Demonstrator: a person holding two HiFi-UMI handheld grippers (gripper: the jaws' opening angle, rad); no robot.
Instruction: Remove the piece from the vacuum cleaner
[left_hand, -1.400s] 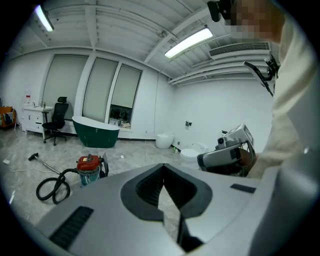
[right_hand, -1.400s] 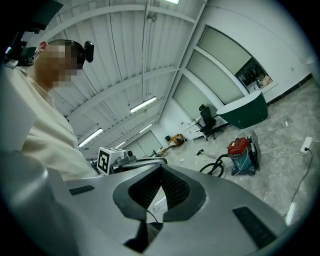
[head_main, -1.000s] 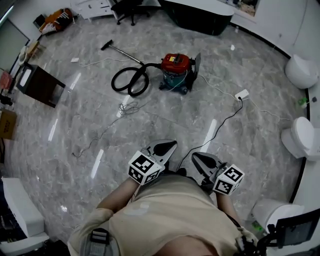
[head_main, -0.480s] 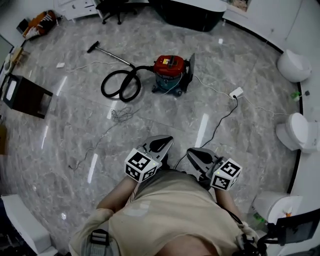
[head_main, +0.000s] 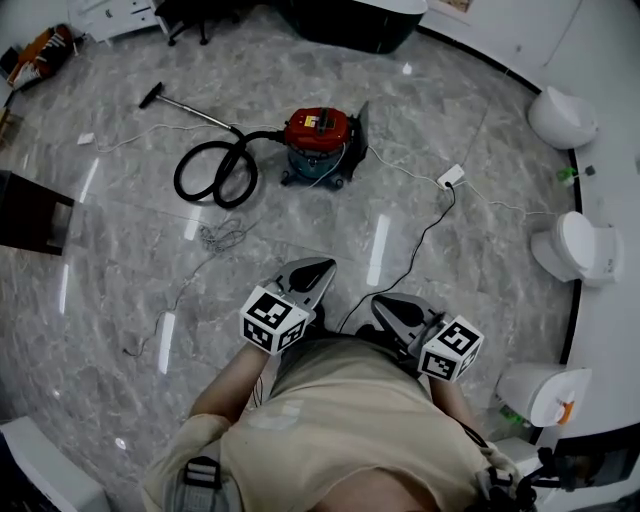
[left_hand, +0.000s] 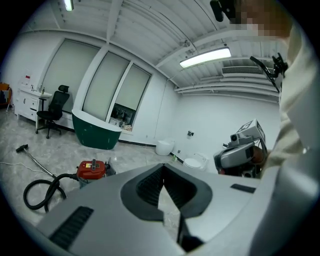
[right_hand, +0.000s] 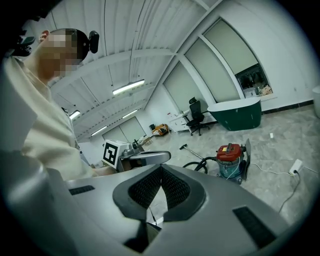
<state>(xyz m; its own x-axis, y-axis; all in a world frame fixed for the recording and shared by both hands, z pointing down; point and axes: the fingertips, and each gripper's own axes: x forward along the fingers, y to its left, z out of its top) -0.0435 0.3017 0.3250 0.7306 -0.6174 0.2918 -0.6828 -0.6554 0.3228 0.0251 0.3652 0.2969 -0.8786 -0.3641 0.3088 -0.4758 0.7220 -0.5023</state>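
Note:
The vacuum cleaner (head_main: 318, 145) has a red lid and a teal body and stands on the marble floor well ahead of me. Its black hose (head_main: 212, 172) lies coiled to its left. A metal wand (head_main: 185, 103) runs further left to a floor nozzle. The vacuum cleaner (left_hand: 91, 170) also shows small in the left gripper view, and the same vacuum cleaner (right_hand: 231, 159) in the right gripper view. My left gripper (head_main: 318, 268) and right gripper (head_main: 383, 305) are held close to my body, far from it. Both are shut with nothing between the pads.
A black power cord runs from a white plug box (head_main: 450, 177) toward my feet. A thin cable (head_main: 215, 237) lies tangled on the floor at left. White toilets (head_main: 575, 245) line the right wall, a dark green tub (head_main: 355, 20) stands behind, and a dark box (head_main: 30, 212) sits at left.
I have moved across the floor: the vacuum cleaner, hose and dark box have slid left in the head view. Both grippers stay near my body and stay shut.

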